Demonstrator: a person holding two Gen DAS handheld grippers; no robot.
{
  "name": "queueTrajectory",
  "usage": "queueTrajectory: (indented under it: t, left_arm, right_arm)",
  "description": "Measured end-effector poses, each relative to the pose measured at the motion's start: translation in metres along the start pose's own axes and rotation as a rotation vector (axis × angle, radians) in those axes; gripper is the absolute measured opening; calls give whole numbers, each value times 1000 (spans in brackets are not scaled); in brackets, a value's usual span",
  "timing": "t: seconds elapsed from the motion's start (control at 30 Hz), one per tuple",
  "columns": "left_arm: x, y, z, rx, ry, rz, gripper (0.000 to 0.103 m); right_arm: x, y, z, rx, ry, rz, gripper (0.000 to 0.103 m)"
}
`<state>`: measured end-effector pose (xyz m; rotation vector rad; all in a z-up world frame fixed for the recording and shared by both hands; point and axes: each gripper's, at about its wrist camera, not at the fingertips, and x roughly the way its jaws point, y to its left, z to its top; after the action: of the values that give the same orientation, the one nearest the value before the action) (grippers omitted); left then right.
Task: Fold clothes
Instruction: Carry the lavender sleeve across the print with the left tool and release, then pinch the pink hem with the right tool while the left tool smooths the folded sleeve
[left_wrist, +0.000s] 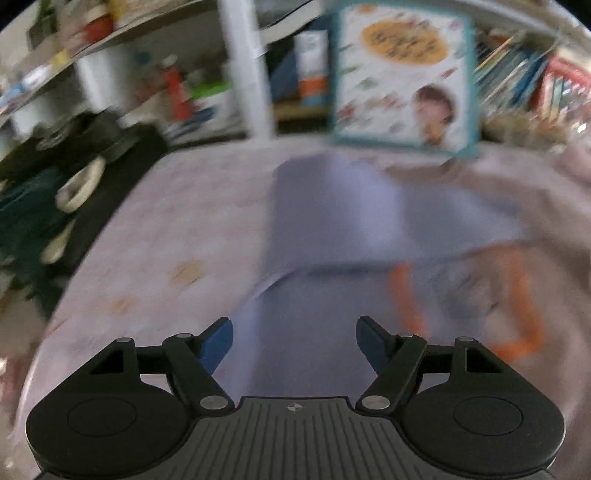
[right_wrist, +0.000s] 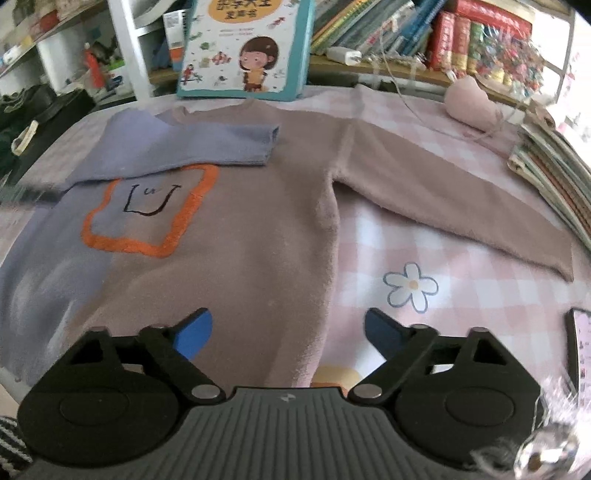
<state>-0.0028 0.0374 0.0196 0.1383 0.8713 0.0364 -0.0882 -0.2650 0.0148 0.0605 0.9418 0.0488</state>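
Right wrist view: two-tone fuzzy sweater, lilac and dusty mauve w/ orange-outlined smiley patch (right_wrist: 236, 221), lies flat on the pink checked flower-print sheet (right_wrist: 443, 266). I judge roughly a third done: lilac sleeve (right_wrist: 207, 147) is folded across the chest; mauve sleeve (right_wrist: 461, 206) lies stretched out, body not yet folded. Right gripper (right_wrist: 288, 332) jaws apart, nothing between, over the hem edge. Left gripper (left_wrist: 294, 345) apart too, empty, above lilac side; view blurred. Clutter nearby: teal-bordered picture book (right_wrist: 247, 48) touching collar, book stack (right_wrist: 554, 170) near cuff, phone (right_wrist: 580, 347) at right.
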Motion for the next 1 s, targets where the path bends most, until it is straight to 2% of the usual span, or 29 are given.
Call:
queueTrajectory:
  t: [0.07, 0.13, 0.27, 0.3, 0.37, 0.47, 0.53, 0.57, 0.6, 0.63, 0.8, 1.0]
  left_arm:
    - [0, 18, -15, -35, 40, 28, 75]
    - [1, 30, -24, -64, 61, 33, 75]
    - [8, 42, -34, -119, 103, -3, 72]
    - [10, 44, -36, -139, 109, -19, 65]
    - [11, 46, -40, -176, 110, -49, 57]
    - [8, 45, -41, -197, 108, -98, 32]
    - [8, 44, -39, -191, 115, -138, 10]
    - [8, 43, -38, -189, 119, -152, 6]
    - [8, 44, -36, -188, 122, -159, 6]
    - [8, 44, -35, -187, 125, -167, 5]
    - [9, 63, -34, -279, 113, -142, 5]
    - [8, 81, -32, -297, 103, -91, 5]
  right_arm:
    - [2, 0, -1, 4, 18, -4, 76]
    - [4, 1, -2, 5, 35, -9, 65]
    - [7, 3, -3, 6, 58, -15, 60]
    - [7, 3, -3, 5, 60, -16, 57]
    - [7, 5, -3, 3, 63, -18, 56]
    - [7, 5, -3, 12, 59, -9, 49]
    - [7, 5, -3, 13, 51, -5, 39]
    - [7, 6, -2, 14, 46, 1, 34]
    - [7, 7, -1, 16, 42, 13, 24]
    - [8, 8, 0, 17, 40, 24, 18]
    - [12, 20, 7, -18, 20, 45, 15]
    - [18, 41, 12, -114, 17, 91, 15]
